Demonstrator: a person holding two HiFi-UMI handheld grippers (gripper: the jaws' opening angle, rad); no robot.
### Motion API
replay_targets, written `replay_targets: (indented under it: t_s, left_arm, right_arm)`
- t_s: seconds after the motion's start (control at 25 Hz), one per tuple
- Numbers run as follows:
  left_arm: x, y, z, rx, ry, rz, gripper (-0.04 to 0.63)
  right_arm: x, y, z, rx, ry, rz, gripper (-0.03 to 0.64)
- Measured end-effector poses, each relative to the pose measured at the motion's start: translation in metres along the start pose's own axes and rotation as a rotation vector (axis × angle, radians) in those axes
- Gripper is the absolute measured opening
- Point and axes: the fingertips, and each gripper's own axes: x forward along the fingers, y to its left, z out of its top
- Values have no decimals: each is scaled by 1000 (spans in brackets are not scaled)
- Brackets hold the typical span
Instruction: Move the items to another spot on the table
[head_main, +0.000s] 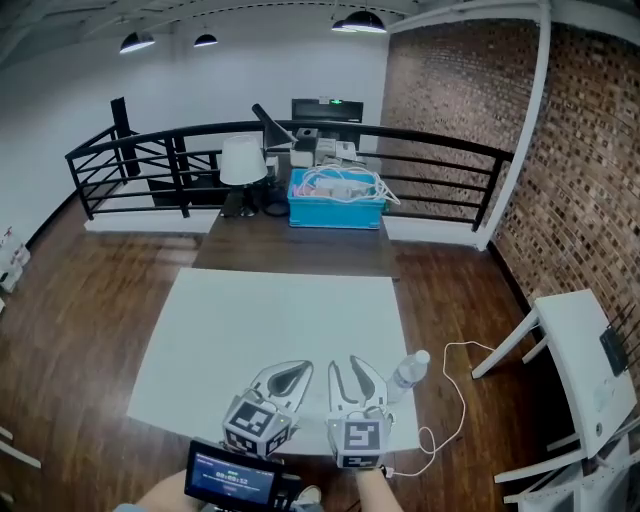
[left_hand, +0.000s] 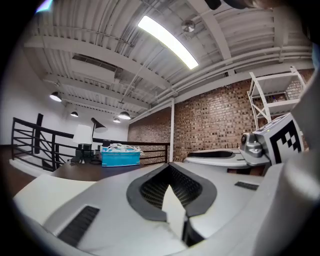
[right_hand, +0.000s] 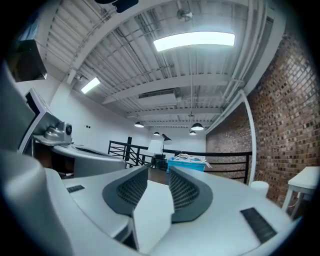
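Clear plastic bottle w/ white cap (head_main: 408, 374) stands lower right on white table (head_main: 270, 330). Right gripper (right_hand: 159, 175) jaws slightly spread, empty, perhaps approaching or leaving it. Left gripper (left_hand: 171, 170) jaws pressed together, idle.

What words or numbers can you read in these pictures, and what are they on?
No text is clear enough to quote.
Small screen at the bottom edge of the head view: a row of glowing digits, too blurred to read.
Bottle on the table: any label is too small to read.
Square markers: black-and-white patterns, not letters or numbers.
Blue box at the back: no print can be made out.
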Motion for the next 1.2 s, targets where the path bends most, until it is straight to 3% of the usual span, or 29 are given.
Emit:
replay_targets:
  t_s: [0.44, 0.8, 1.2]
  left_arm:
    - [-77, 75, 13, 3, -7, 110, 23]
    - [-134, 115, 19, 18, -18, 146, 23]
    - [-167, 154, 14, 49, -76, 191, 23]
  right_arm:
    - [37, 112, 34, 11, -17, 161, 69]
    - [50, 183, 55, 38, -28, 238, 11]
    - [57, 227, 61, 72, -39, 287, 9]
